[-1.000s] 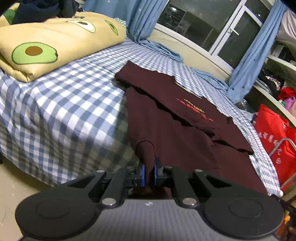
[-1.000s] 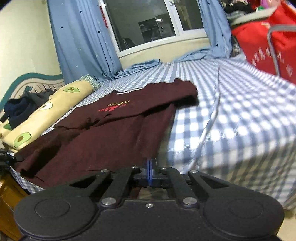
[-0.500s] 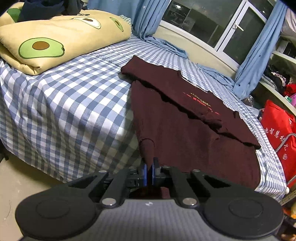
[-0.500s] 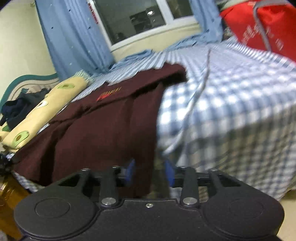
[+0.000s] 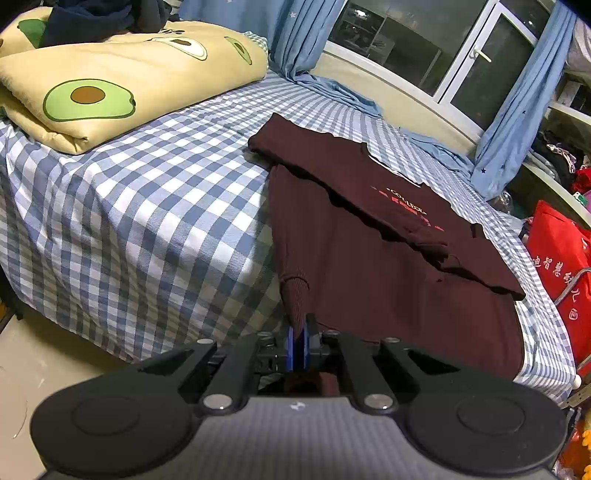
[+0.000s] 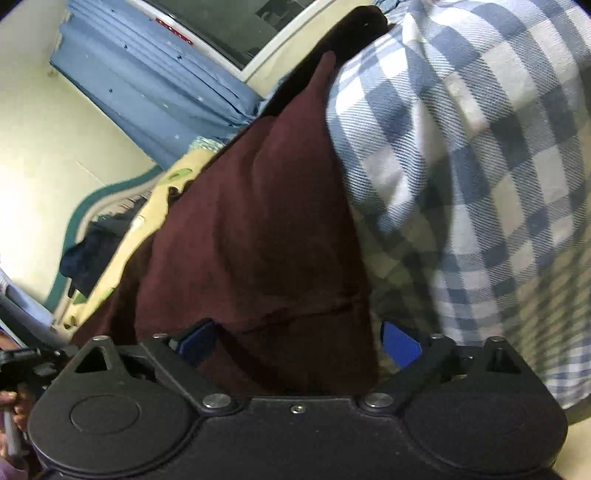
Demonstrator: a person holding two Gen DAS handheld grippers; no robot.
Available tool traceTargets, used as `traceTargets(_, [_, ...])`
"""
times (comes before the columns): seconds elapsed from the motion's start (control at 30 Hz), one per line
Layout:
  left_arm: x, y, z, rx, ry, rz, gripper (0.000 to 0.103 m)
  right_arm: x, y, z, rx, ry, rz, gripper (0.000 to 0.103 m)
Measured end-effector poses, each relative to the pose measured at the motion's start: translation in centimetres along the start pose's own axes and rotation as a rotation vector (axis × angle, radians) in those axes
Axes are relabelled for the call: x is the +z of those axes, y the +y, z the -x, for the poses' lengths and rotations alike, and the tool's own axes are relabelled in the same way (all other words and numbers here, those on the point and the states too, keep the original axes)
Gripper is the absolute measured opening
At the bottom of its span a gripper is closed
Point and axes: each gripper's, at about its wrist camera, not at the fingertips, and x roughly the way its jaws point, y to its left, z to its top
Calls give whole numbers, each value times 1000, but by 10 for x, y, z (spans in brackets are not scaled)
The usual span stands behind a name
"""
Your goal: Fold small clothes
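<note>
Two grippers work one maroon sweatshirt (image 5: pixel 388 258). The left gripper (image 5: pixel 300 338) has its jaws pinched together on the ribbed hem corner of the garment, a narrow tongue of cloth rising from between the blue pads (image 5: pixel 290 347) at the near edge of the bed. The right gripper (image 6: pixel 299 341) has its jaws spread wide; the garment's lower edge hangs in the gap between them, and neither blue pad (image 6: pixel 400 341) can be seen pressing on the cloth.

In the left wrist view the sweatshirt lies spread across the bed (image 5: pixel 147 206), its hem draping over the near side of the mattress and its upper part folded down over the body, so that red and white lettering (image 5: pixel 406 206) shows on the upper layer. One sleeve reaches toward the far left, the other toward the right edge of the bed. The right wrist view is tilted and close, with the sweatshirt (image 6: pixel 258 221) filling the middle and the blue-and-white checked sheet (image 6: pixel 480 166) to the right of it.

Beyond the garment, a yellow quilt with avocado prints (image 5: pixel 122 81) sits at the head of the bed with dark clothing (image 5: pixel 92 18) piled on it. Blue curtains (image 5: pixel 517 110) frame a window (image 5: pixel 424 48) behind the bed. A red bag (image 5: pixel 557 258) stands beside the bed on the right.
</note>
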Motion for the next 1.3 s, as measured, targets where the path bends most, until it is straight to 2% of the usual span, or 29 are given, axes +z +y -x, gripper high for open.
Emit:
traceTargets(0.03, [0, 1, 0, -1, 0, 3, 3, 0, 5, 2, -2, 8, 17, 57])
traceTargets(0.07, [0, 1, 0, -1, 1, 4, 3, 2, 10, 3, 0, 13, 36, 45])
traceTargets(0.1, [0, 2, 0, 0, 0, 6, 3, 2, 15, 8, -10, 14, 56, 23])
traceTargets(0.13, [0, 2, 0, 0, -3, 10, 3, 3, 22, 13, -37, 14, 78, 16])
traceTargets(0.27, [1, 2, 8, 6, -34, 13, 2, 11, 57, 46, -152, -35, 189, 8])
traceTargets(0.47, [-12, 3, 12, -13, -14, 6, 2, 37, 77, 97, -211, -112, 252, 7])
traceTargets(0.67, [-31, 14, -4, -17, 28, 68, 2, 37, 59, 87, -219, -36, 226, 7])
traceTargets(0.77, [-31, 10, -3, -6, 27, 46, 2, 26, 53, 78, -227, -16, 196, 9])
traceTargets(0.87, [-26, 4, -1, -5, 27, 28, 3, 19, 55, 72, -257, -15, 218, 13])
traceTargets(0.9, [-24, 2, 1, -10, 24, 27, 3, 17, 57, 70, -271, -10, 233, 19])
traceTargets(0.97, [-21, -1, 5, -27, 16, 37, 3, 13, 62, 67, -320, -5, 270, 32])
traceTargets(1.03, [-16, -3, 11, -55, 5, 57, 3, 8, 68, 66, -356, -5, 313, 61])
traceTargets(1.13, [-6, -8, 20, -94, -22, 76, 3, -2, 86, 66, -406, -41, 406, 81])
traceTargets(1.23, [5, -18, 27, -128, -47, 75, 3, -17, 112, 61, -435, -83, 567, 96])
traceTargets(1.3, [12, -25, 30, -150, -55, 70, 3, -31, 134, 51, -415, -86, 701, 100])
